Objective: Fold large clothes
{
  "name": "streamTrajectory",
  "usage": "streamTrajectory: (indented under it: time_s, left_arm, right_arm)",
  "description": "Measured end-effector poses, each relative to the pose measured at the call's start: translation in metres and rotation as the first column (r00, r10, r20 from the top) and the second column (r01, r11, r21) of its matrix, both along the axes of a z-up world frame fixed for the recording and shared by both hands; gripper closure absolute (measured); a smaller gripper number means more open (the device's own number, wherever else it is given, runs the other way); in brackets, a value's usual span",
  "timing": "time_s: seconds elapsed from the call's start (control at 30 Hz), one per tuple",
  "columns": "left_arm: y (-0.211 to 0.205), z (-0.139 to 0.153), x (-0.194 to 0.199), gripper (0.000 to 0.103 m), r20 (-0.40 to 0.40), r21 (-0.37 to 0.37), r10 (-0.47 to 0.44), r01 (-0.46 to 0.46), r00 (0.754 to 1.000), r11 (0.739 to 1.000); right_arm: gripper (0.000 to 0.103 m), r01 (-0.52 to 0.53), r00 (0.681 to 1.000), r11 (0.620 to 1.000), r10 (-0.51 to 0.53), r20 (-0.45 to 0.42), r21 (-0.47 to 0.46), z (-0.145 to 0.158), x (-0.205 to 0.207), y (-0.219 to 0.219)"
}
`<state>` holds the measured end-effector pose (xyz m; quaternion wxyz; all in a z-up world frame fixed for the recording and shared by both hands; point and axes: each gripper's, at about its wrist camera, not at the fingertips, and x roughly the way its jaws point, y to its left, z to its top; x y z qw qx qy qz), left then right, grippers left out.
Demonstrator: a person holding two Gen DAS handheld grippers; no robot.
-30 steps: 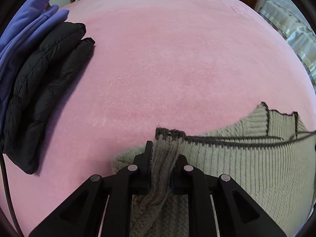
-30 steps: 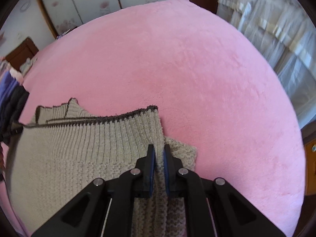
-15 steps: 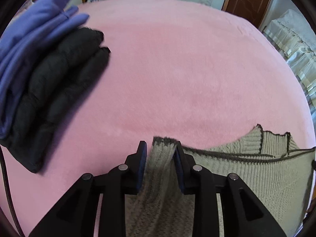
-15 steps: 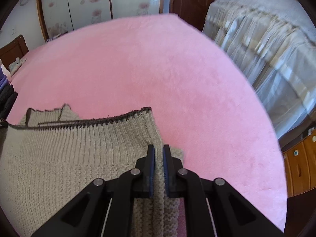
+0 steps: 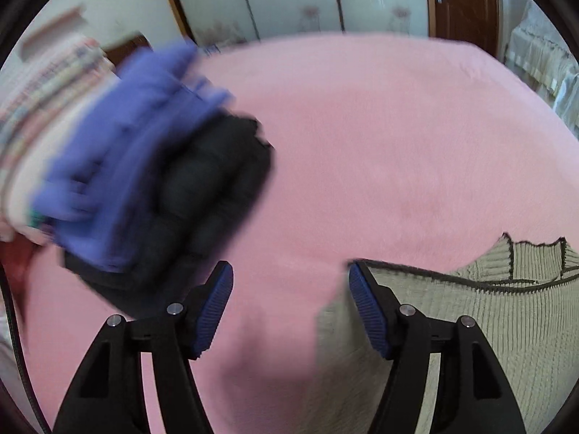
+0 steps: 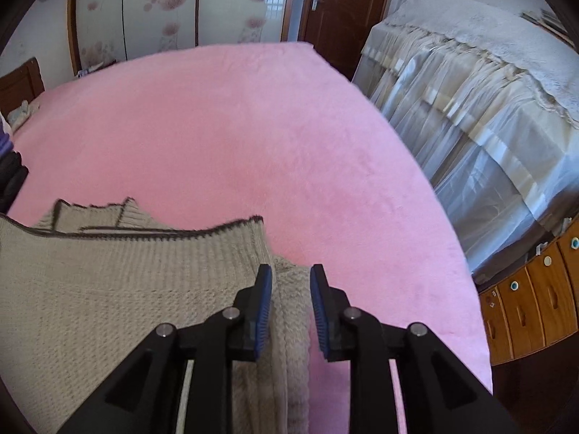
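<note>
Left tool [image 5: 287,285] opening wide, nothing btwn pads. Right tool [image 6: 291,291] opening too, beige sweater [image 6: 108,282] edge btwn pads, untouched. Sweater lies folded on pink bed [image 6: 235,126].

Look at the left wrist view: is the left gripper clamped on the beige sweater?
No: the left gripper is opening, with only pink blanket between its fingers, and the beige sweater lies beside it.
</note>
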<state>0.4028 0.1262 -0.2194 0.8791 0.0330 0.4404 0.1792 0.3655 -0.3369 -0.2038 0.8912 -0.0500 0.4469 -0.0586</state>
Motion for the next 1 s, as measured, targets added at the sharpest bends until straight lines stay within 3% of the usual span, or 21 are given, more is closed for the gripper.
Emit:
streamTrajectory:
  time_s: [0.13,0.27,0.4,0.5,0.63,0.73,0.77,0.9,1.0]
  left_arm:
    - [-0.013,0.025,-0.047,0.038,0.075,-0.027,-0.034,0.036,0.997,0.999]
    - [-0.033,0.027,-0.105,0.038,0.091,-0.093,-0.006,0.015,0.996,0.996]
    - [-0.060,0.000,-0.160,0.038,0.071,-0.167,0.031,-0.019,0.997,0.986]
    - [-0.078,-0.033,-0.187,0.038,-0.002,-0.113,0.030,-0.030,1.000,0.993]
    - [-0.065,-0.069,-0.196,0.037,-0.097,-0.088,0.113,-0.121,0.989,0.989]
    - [-0.049,-0.079,-0.198,0.020,-0.109,-0.113,0.151,-0.163,0.983,0.980]
    - [-0.043,-0.081,-0.198,0.017,-0.110,-0.126,0.161,-0.174,0.981,0.977]
    - [-0.026,-0.081,-0.199,0.017,-0.101,-0.175,0.173,-0.189,0.980,0.966]
    - [-0.016,-0.081,-0.200,0.017,-0.107,-0.214,0.172,-0.192,0.979,0.958]
  right_arm:
    - [0.076,-0.006,0.998,0.996,0.000,0.069,0.085,0.027,-0.045,0.011]
    - [0.076,-0.052,0.997,0.987,0.042,0.068,0.153,0.023,-0.089,0.039]
    - [0.076,-0.095,0.995,0.982,0.095,0.008,0.162,0.001,-0.119,0.073]
    - [0.076,-0.123,0.992,0.988,0.126,-0.025,0.089,-0.018,-0.144,0.102]
    - [0.076,-0.099,0.994,0.995,0.097,-0.051,-0.023,-0.037,-0.159,0.101]
    - [0.079,-0.002,0.996,0.997,-0.005,-0.089,-0.081,-0.052,-0.160,0.073]
    - [0.080,0.036,0.994,0.996,-0.045,-0.099,-0.083,-0.057,-0.161,0.056]
    - [0.102,0.058,0.992,0.998,-0.060,-0.110,-0.014,-0.059,-0.163,0.026]
    - [0.102,0.072,0.990,0.997,-0.071,-0.120,0.003,-0.054,-0.163,0.025]
